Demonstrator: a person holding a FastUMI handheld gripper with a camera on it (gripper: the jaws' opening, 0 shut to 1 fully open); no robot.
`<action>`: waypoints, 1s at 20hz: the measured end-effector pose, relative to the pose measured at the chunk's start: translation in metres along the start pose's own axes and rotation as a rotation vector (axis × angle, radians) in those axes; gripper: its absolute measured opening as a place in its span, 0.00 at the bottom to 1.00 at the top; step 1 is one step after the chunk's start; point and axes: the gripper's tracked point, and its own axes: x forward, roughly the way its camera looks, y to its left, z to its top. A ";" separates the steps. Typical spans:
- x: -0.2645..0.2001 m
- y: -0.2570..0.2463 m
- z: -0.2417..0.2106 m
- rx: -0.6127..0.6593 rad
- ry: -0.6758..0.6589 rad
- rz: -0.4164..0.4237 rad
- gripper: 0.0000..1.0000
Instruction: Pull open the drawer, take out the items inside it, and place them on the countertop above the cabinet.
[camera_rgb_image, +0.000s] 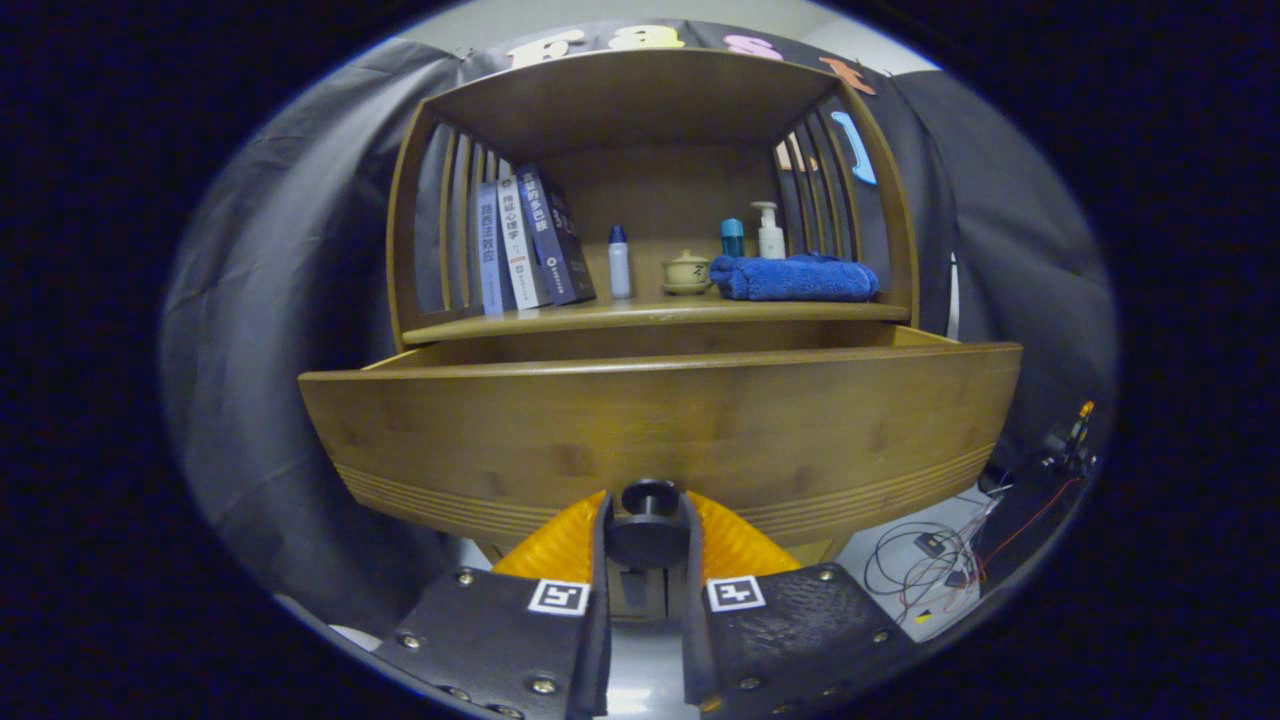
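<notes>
A wooden cabinet stands ahead, and its drawer (660, 420) is pulled partway out toward me. The drawer's broad front panel hides whatever lies inside. My gripper (648, 525) is shut on the dark round drawer knob (648, 500), one finger pressing each side of it. Above the drawer runs the countertop shelf (560, 318), its front strip bare wood.
On the countertop stand several books (525, 245) at the left, a small white bottle (620, 262), a lidded cup (686, 270), a pump bottle (769, 232) and a folded blue towel (795, 278). Slatted sides and a top board enclose the shelf. Cables (930, 560) lie on the floor at right.
</notes>
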 end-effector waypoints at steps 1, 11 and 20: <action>-0.006 0.000 -0.004 0.005 0.004 0.001 0.29; -0.034 0.001 -0.018 -0.020 0.024 0.038 0.21; -0.053 0.004 -0.001 -0.039 0.067 0.096 0.84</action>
